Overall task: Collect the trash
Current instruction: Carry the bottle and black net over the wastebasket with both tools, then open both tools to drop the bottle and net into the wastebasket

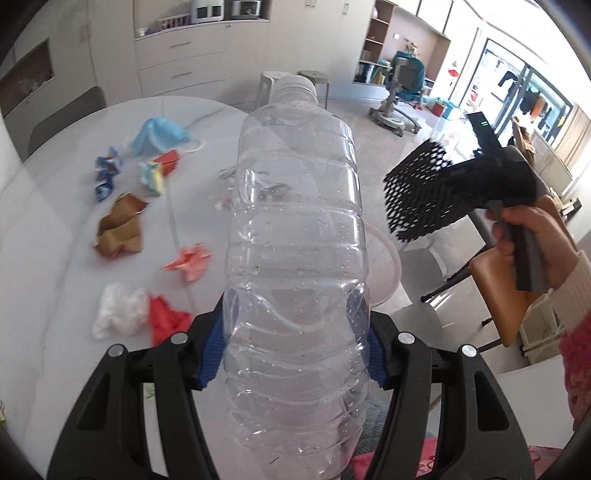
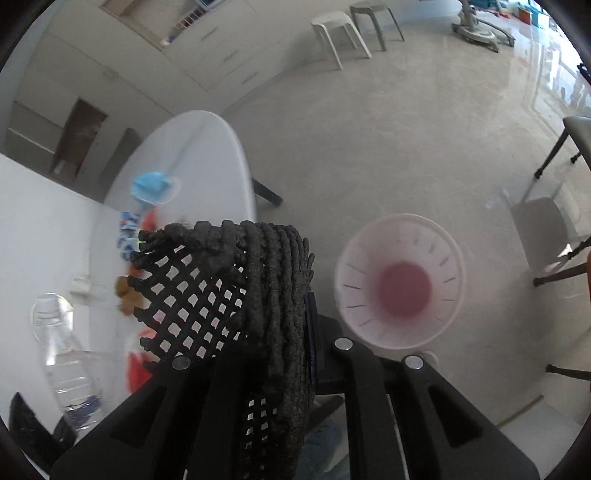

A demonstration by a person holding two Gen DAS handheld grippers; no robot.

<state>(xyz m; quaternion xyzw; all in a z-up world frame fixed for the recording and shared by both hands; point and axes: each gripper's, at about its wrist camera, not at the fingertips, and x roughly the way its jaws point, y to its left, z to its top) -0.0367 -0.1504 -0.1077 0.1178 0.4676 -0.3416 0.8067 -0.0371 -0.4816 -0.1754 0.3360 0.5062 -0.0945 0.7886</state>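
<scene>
- Round white glossy worktop (image 1: 48,236), pale grey veining.
- Two plastic stools, one white (image 2: 338,31), one grey (image 2: 373,20), side by side on the beige tiled floor (image 2: 388,140).
- Cream wall cabinets with drawers (image 1: 181,62) behind the worktop.
- Tan-seated chair on black legs (image 1: 498,291) beside the worktop.
- Teal-draped wheeled chair (image 1: 400,85) near the bright glass doors (image 1: 517,88).

White rounded counter (image 1: 55,229) has a bunch of scraps on it: blue face mask (image 1: 159,133), crumpled blue-white wrapper (image 1: 107,176), torn brown cardboard (image 1: 120,227), pink paper wad (image 1: 189,263), white tissue (image 1: 118,310) touching a red scrap (image 1: 166,320). On the pale floor (image 2: 406,147) beside it sits a white bin (image 2: 400,282).
</scene>
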